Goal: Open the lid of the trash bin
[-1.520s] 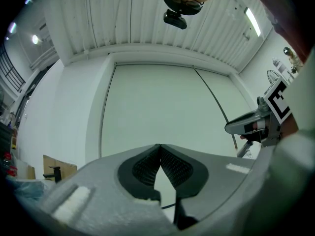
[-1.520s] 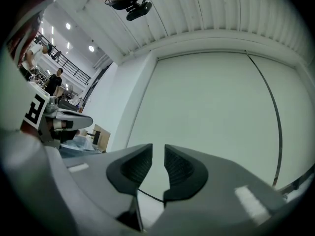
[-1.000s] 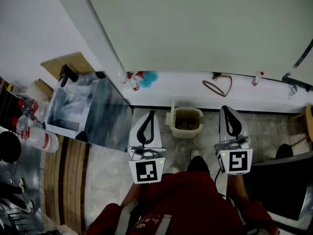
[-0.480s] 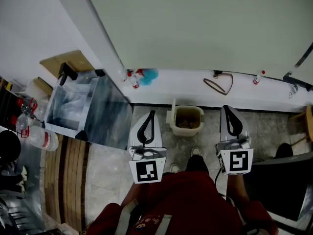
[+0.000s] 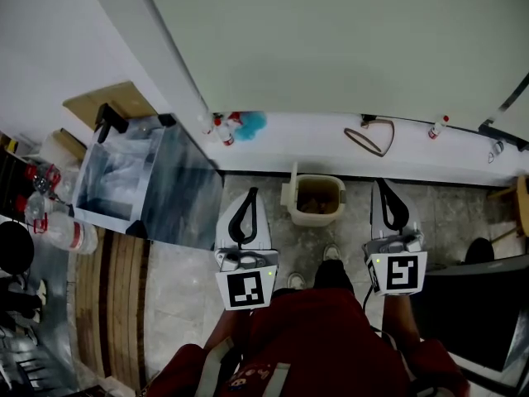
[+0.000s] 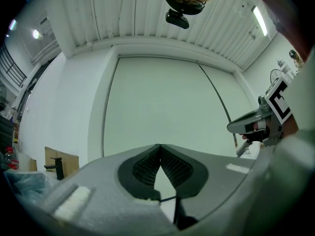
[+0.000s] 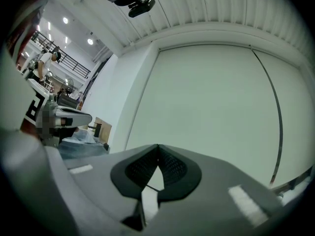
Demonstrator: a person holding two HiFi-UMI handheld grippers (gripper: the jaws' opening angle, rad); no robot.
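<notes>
We hold the left gripper [image 5: 252, 192] and the right gripper [image 5: 383, 184] with jaws closed tight on nothing, above the trash bin [image 5: 340, 201] on the floor between them, whose lid [image 5: 291, 190] seems already up, so a careless reach down could tip it.

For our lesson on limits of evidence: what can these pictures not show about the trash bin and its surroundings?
- Trash bin contents: head view only, a small brown blur.
- Bin in both gripper views: absent; they face the wall.
- Bottle on the ledge: label too small, head view.
</notes>
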